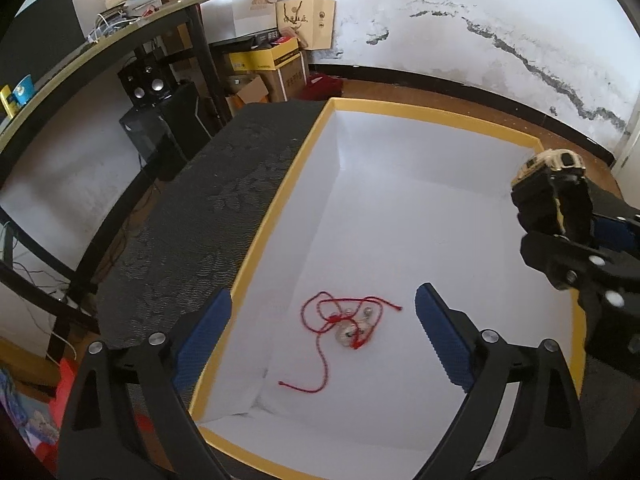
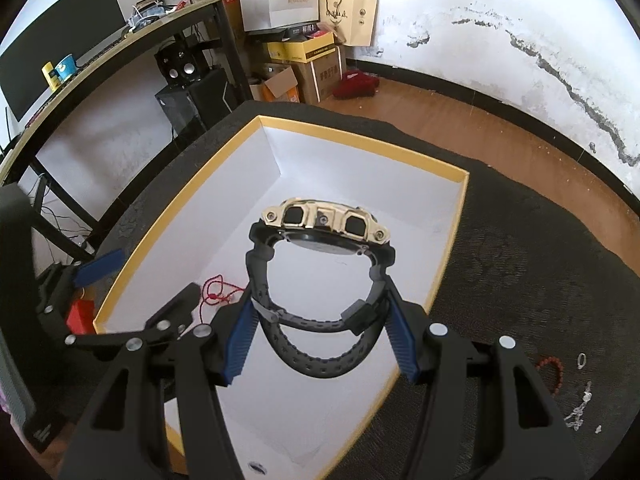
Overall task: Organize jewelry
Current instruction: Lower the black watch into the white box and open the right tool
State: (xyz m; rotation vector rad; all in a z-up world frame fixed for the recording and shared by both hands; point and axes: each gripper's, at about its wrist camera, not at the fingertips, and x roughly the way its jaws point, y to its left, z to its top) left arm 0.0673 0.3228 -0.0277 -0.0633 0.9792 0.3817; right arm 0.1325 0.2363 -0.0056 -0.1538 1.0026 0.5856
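The red-cord necklace [image 1: 340, 322] already lies in the yellow-rimmed box [image 1: 280, 200] between the wide-spread left gripper [image 1: 323, 340], the right gripper [image 2: 320, 336] clamps the gold-cased watch [image 2: 324, 224] above it — beaded bracelet [image 2: 554, 372], ring [image 2: 582, 360] and silver chain [image 2: 582, 408] wait outside.

cord bracelet [image 1: 344, 322] in box [image 1: 420, 109], watch [image 2: 326, 240] seemingly above

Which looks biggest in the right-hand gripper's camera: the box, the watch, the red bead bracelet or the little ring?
1. Yellow-rimmed box
2. Watch, though it sits nearest the camera, which inflates it
3. Red bead bracelet
4. Small ring
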